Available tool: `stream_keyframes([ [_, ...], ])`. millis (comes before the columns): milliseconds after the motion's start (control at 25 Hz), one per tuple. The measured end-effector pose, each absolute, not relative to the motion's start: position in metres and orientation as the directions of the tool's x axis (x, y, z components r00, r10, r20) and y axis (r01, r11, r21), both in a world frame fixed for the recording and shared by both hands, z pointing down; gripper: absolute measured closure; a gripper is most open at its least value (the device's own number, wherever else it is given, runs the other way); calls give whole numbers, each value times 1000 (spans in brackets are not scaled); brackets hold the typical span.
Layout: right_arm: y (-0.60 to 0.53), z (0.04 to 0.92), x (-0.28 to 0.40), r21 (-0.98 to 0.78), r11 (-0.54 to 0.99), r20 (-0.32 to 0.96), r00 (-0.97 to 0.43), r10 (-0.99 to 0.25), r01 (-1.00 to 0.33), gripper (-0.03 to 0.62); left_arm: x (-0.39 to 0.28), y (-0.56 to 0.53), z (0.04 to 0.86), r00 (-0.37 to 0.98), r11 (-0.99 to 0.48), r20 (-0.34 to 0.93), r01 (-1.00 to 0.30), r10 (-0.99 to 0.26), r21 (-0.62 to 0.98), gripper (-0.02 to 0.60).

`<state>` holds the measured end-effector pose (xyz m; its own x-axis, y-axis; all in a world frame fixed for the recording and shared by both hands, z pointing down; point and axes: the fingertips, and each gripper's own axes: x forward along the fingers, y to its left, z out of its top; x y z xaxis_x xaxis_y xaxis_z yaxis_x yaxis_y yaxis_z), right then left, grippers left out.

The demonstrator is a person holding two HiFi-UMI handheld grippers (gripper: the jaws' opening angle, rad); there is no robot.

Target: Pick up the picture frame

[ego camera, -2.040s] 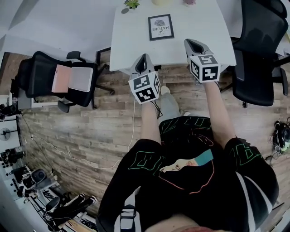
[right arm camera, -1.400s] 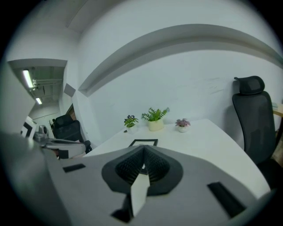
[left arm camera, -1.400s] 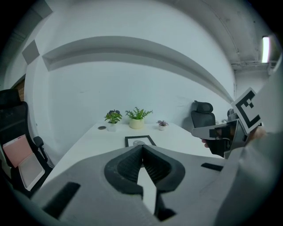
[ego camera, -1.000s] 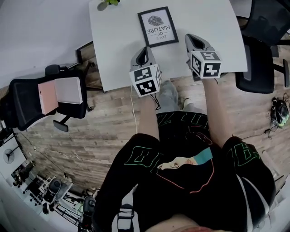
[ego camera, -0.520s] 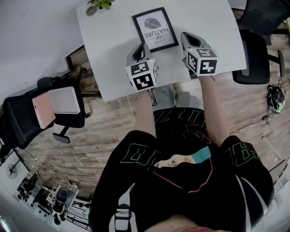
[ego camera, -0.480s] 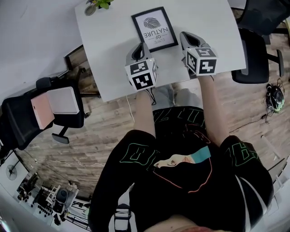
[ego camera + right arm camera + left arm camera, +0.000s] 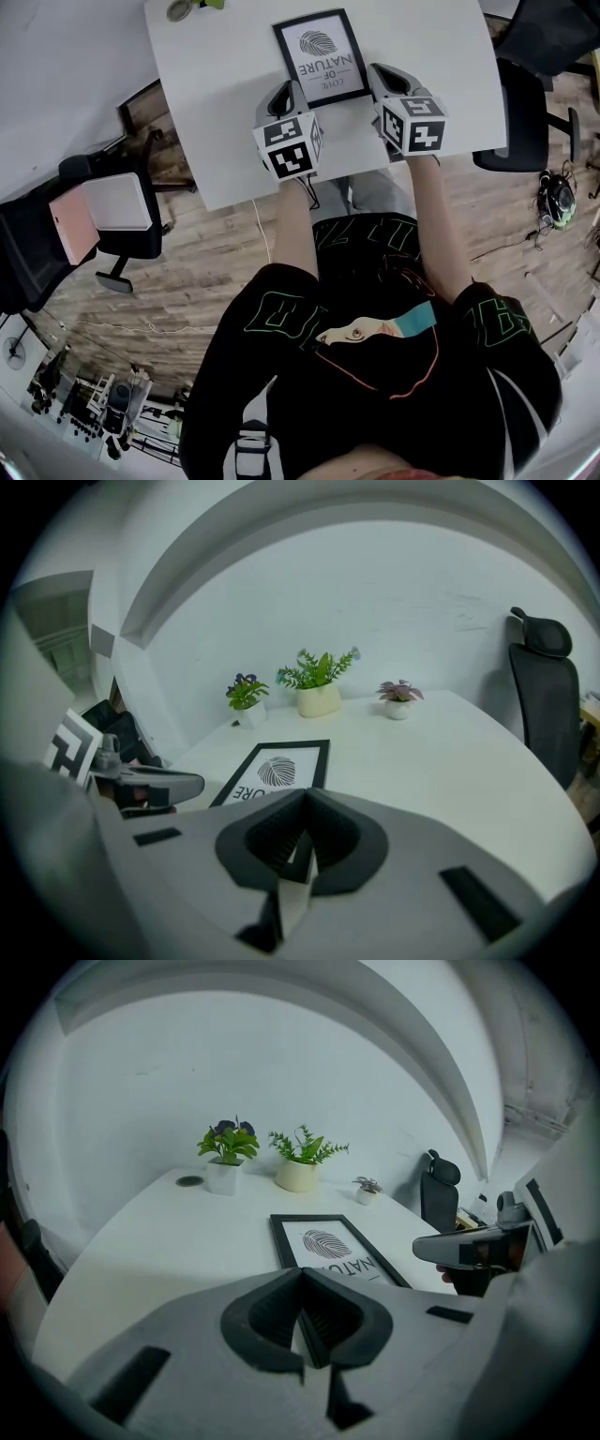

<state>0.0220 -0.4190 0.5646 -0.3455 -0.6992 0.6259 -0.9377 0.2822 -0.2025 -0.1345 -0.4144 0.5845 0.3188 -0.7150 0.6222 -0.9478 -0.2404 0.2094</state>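
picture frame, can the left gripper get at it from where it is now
Probably yes. The left gripper is beside the near corner of the picture frame, with bare table between them. Its jaws are shut and must open first.

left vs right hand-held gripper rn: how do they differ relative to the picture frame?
The left hand-held gripper is at the left edge of the picture frame, the right hand-held gripper at its right edge. The left gripper view shows the frame ahead-right of the jaws; the right gripper view, ahead-left. Shared: both shut, empty, over the white table, neither gripping the frame.
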Motion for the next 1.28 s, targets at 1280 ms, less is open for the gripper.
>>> stream_keyframes([
  [1280,-475,615,4,-306,368,724,-465,-509,-878,480,-131,-457,619,252,-137,697,-966,-671,217,468],
])
